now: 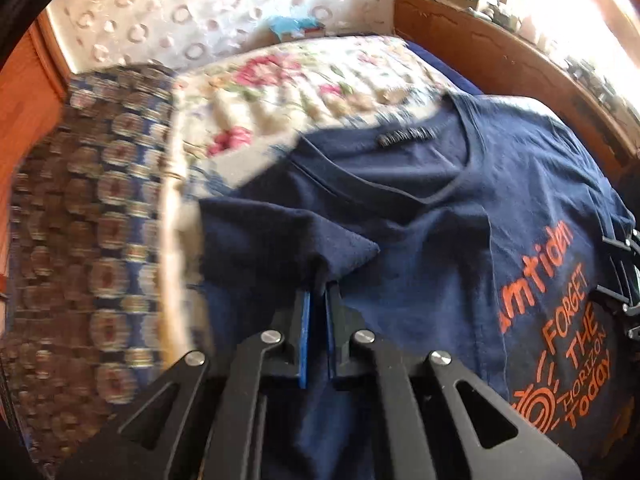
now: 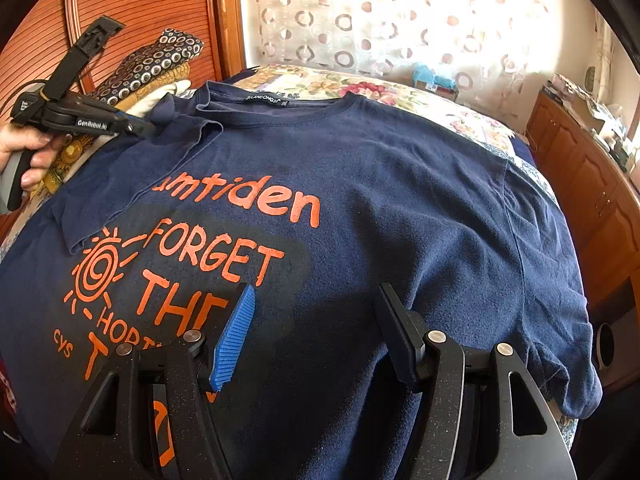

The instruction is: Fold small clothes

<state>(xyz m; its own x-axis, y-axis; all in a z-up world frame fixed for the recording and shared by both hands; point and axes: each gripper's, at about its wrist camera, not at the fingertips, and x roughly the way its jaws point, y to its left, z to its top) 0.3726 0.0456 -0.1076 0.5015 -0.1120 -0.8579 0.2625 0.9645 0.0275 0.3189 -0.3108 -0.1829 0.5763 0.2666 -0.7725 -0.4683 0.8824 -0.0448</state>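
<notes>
The left gripper (image 1: 319, 280) fingers pinch the navy T-shirt (image 2: 360, 184) sleeve; the right gripper (image 2: 316, 300) fingers stand apart, empty.

My left wrist camera sits low and close behind the left gripper (image 1: 318, 280), facing steeply down over the navy T-shirt (image 1: 440, 208) toward the curtain (image 1: 180, 12) beyond the bed. My right wrist camera looks from the shirt's hem side, a little farther back, across its orange print (image 2: 208, 256) to the same curtain. Both share the collar and print, and each catches the other gripper at its edge.
</notes>
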